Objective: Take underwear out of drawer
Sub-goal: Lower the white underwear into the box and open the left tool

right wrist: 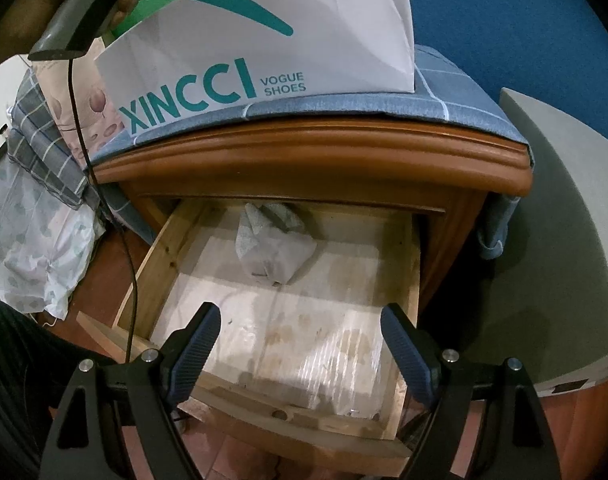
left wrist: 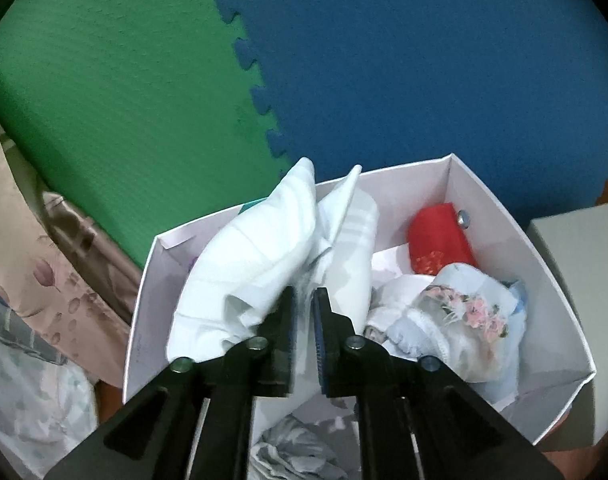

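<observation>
My left gripper (left wrist: pixel 304 312), jaws narrow, loosely flanks the pale white cotton underwear (left wrist: pixel 264 264) over the white cardboard shoebox (left wrist: pixel 560 320), dropping it there; my right gripper (right wrist: pixel 300 344) waits wide above the wooden drawer (right wrist: pixel 408 280), where grey crumpled underwear (right wrist: pixel 272 240) lies near its back edge.

The open wooden drawer (right wrist: pixel 272 320) lies bare toward its front edge, only a crumpled grey cloth (right wrist: pixel 270 246) near its back edge beneath the overhanging cabinet top, while garments crowd the white cardboard shoebox (left wrist: pixel 544 280) to its walls.
</observation>
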`<state>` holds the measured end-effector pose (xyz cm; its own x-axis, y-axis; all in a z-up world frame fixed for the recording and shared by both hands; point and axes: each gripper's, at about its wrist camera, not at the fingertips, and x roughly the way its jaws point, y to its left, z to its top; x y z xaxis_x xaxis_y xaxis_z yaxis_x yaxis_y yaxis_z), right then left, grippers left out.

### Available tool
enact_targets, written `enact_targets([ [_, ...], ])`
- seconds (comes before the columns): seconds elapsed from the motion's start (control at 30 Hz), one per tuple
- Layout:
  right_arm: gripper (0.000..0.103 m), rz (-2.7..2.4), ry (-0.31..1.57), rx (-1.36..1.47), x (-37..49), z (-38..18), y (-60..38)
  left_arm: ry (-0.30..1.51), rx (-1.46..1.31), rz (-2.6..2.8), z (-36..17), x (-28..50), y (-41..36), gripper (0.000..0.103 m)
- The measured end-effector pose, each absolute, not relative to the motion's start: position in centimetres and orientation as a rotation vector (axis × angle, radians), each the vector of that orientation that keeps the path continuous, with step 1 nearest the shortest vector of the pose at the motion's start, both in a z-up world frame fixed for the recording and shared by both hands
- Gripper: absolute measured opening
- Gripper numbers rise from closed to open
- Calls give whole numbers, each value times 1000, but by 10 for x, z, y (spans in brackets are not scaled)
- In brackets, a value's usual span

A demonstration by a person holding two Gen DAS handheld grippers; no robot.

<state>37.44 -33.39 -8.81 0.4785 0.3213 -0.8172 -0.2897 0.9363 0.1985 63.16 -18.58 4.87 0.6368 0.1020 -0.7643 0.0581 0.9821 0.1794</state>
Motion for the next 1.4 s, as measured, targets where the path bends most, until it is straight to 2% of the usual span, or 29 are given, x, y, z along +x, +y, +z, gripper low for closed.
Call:
enact_targets([
  [0.03,84,371,1006,33,375,-89,-334,878,176,1,50,629,-184,44],
  [0.1,84,368,1013,35,375,-90,-335,835,191,-4,54,621,-184,67],
  [0.17,84,364,1023,36,376,-93,-336,778,207,-12,61,612,-182,72],
  [0.23,84,362,1026,31,377,-95,-336,760,193,-43,69,605,-177,83],
  [0.3,84,361,1028,19,376,-96,-335,732,176,-70,79,596,-169,84],
  [0.37,84,360,1035,4,375,-99,-332,675,177,-71,92,582,-158,89],
  [0.43,84,358,1043,-3,375,-102,-331,580,166,-23,108,570,-142,99],
  [0.53,84,365,1046,-10,376,-103,-326,500,132,107,122,571,-119,100],
  [0.6,84,372,1049,-28,375,-104,-321,536,32,180,123,585,-100,98],
  [0.67,84,386,1050,-48,375,-105,-315,679,-61,201,110,608,-88,87],
  [0.7,84,391,1049,-60,374,-105,-312,740,-78,205,101,617,-87,78],
  [0.87,84,408,1057,-84,372,-107,-308,914,-20,168,59,634,-116,74],
  [0.93,84,405,1061,-74,373,-108,-310,967,13,98,46,635,-134,63],
  [1.17,84,415,1066,-47,374,-108,-312,1079,293,-29,13,637,-212,61],
  [1.23,84,423,1070,-52,374,-109,-310,1131,342,-11,6,643,-212,56],
  [1.3,84,426,1070,-54,373,-108,-310,1186,283,14,5,651,-202,57],
  [1.4,84,419,1065,-42,372,-107,-312,1164,220,36,13,651,-187,65],
])
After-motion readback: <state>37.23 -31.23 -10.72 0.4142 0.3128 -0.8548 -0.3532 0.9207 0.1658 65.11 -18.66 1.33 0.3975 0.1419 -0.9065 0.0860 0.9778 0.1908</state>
